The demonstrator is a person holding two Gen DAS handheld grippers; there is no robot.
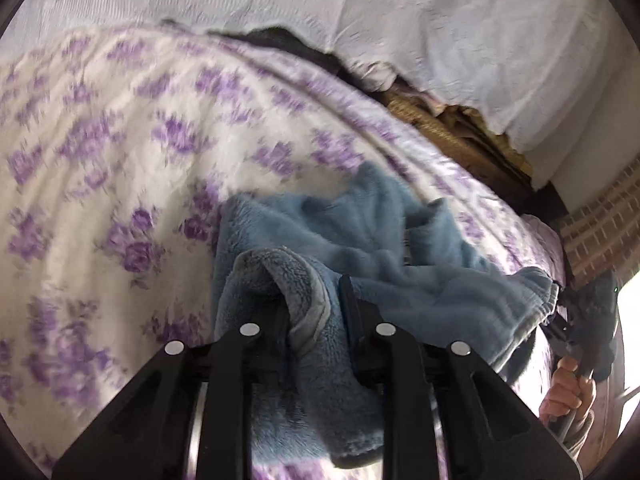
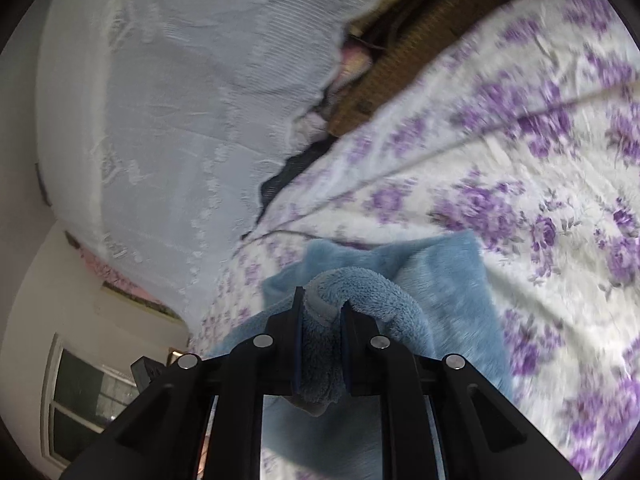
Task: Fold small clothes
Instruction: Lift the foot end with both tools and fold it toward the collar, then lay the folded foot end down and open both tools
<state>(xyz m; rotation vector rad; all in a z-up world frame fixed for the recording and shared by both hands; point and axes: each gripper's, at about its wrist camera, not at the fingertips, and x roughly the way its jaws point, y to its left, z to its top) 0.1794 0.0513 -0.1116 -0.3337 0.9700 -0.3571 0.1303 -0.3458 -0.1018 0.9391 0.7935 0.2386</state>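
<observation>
Blue fleece garment (image 1: 360, 248) pinched at two edges over a floral bedspread (image 1: 120, 140).

Bunched and draped ahead of and beneath both tongs, partly resting on the purple-flowered cover. Gripped narrowly by the left gripper (image 1: 312, 304) on a grey-trimmed hem fold; clamped likewise in the right gripper (image 2: 322, 304). Beyond the tongs, white lace fabric (image 2: 160, 120); to the left gripper's right, a hand (image 1: 568, 388).

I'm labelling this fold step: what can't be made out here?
- Left wrist view: the blue fleece garment is bunched; its type is unclear, and the left tool covers its near edge.
- Right wrist view: the right tool hides the gripped hem.
- Both views: the floral bedspread is motion-blurred.
</observation>
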